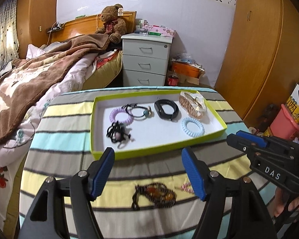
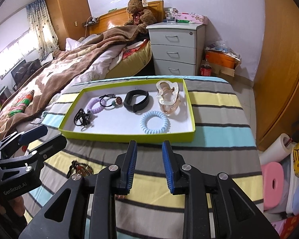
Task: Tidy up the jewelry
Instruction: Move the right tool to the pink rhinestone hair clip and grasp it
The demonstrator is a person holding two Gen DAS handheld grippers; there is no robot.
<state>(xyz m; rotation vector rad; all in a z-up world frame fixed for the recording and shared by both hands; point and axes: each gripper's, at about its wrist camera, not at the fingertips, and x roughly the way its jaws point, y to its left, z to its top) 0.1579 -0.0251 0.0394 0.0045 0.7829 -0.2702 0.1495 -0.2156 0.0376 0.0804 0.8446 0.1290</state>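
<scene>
Two items lie outside the shallow green-rimmed white tray (image 1: 219, 122): a dark beaded bracelet (image 1: 155, 196) and a small pink hair clip (image 1: 186, 187) on the striped desk (image 1: 69, 117), at 6 o'clock from the tray, between the left gripper (image 1: 148, 171) fingers, open, presumably for pickup. Right gripper (image 2: 149, 164) fingers parted, empty.

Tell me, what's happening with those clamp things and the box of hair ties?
A person holds two grippers, both open and empty, over a striped table. The green tray already holds hair ties, a black band and a clear claw clip. The left gripper hovers above a dark beaded bracelet outside the tray; the right gripper waits nearby.
</scene>
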